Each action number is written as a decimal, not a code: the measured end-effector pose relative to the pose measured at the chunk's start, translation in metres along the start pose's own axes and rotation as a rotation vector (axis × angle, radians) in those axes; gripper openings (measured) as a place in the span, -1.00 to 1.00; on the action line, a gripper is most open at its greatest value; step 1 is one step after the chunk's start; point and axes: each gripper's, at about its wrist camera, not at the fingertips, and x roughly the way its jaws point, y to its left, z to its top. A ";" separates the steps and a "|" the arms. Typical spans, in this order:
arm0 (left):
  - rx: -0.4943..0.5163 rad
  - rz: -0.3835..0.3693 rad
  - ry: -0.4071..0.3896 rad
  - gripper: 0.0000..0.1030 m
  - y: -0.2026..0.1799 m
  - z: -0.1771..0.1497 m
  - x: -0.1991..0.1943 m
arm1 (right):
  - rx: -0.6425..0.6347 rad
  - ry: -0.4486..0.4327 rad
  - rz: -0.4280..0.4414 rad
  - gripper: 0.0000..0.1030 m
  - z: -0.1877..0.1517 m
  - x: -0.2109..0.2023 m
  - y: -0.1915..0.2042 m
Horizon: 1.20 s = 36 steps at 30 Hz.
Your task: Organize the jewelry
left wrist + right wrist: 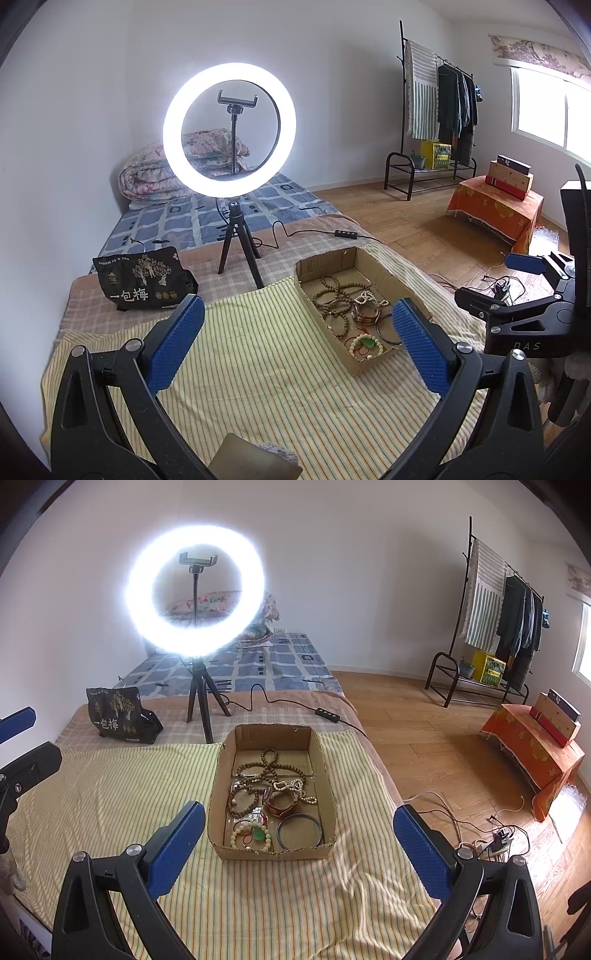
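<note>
A shallow cardboard box (271,733) sits on the striped yellow cloth (110,797) on the bed. It holds several bead bracelets, a white bracelet with a green pendant (255,834), a dark bangle (300,830) and a brown beaded strand (269,764). My right gripper (299,834) is open and empty, above and in front of the box. My left gripper (298,328) is open and empty, left of the box (328,264). The right gripper's blue pad also shows at the right edge of the left wrist view (524,263). The left gripper's pad shows at the left edge of the right wrist view (16,720).
A lit ring light on a tripod (195,590) stands behind the box, its cable (325,714) trailing right. A black snack bag (118,714) lies at the back left. The bed's right edge drops to a wooden floor (424,720) with cables. A clothes rack (491,627) and orange-covered stand (532,753) are farther right.
</note>
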 end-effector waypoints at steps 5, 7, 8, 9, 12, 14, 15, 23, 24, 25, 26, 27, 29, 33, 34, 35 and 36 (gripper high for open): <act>-0.002 -0.003 -0.001 1.00 -0.001 0.000 -0.001 | -0.001 0.000 -0.001 0.99 0.000 0.000 0.000; -0.003 -0.004 -0.002 1.00 -0.001 0.000 -0.001 | -0.001 0.001 -0.001 0.99 0.000 0.001 0.000; -0.003 -0.005 -0.001 1.00 -0.001 0.000 -0.001 | 0.000 0.001 -0.001 0.99 0.000 0.000 0.000; -0.006 -0.009 -0.002 1.00 -0.001 0.000 -0.001 | -0.001 0.001 -0.001 0.99 0.000 0.001 0.000; -0.009 -0.012 -0.001 1.00 -0.005 0.002 -0.002 | 0.000 0.001 -0.001 0.99 0.000 0.001 0.000; -0.008 -0.009 -0.002 1.00 -0.006 0.002 -0.002 | -0.001 0.002 -0.001 0.99 0.000 0.001 0.000; -0.009 -0.008 -0.003 1.00 -0.005 0.002 -0.002 | -0.001 0.002 -0.001 0.99 0.000 0.001 0.000; -0.013 -0.006 -0.004 1.00 -0.005 0.001 -0.002 | -0.009 0.007 0.001 0.99 -0.004 0.004 0.001; -0.013 -0.006 -0.003 1.00 -0.005 0.002 -0.002 | -0.011 0.007 0.001 0.99 -0.004 0.004 0.001; -0.013 -0.006 -0.004 1.00 -0.005 0.001 -0.003 | -0.011 0.007 0.001 0.99 -0.004 0.005 0.001; -0.014 -0.006 -0.005 1.00 -0.004 0.001 -0.003 | -0.011 0.008 0.002 0.99 -0.004 0.005 0.001; -0.015 -0.007 -0.005 1.00 -0.004 0.001 -0.003 | -0.011 0.008 0.002 0.99 -0.005 0.005 0.001; -0.014 -0.007 -0.005 1.00 -0.005 0.002 -0.003 | -0.011 0.008 0.003 0.99 -0.004 0.005 0.002; -0.014 -0.004 -0.015 1.00 -0.005 0.002 -0.004 | -0.014 0.009 0.007 0.99 -0.004 0.005 0.003; -0.014 -0.002 -0.018 1.00 -0.005 0.002 -0.005 | -0.015 0.009 0.007 0.99 -0.003 0.005 0.003; -0.015 -0.001 -0.020 1.00 -0.005 0.002 -0.006 | -0.017 0.009 0.007 0.99 -0.003 0.004 0.003; -0.016 -0.002 -0.022 1.00 -0.007 0.002 -0.005 | -0.017 0.010 0.007 0.99 -0.003 0.004 0.003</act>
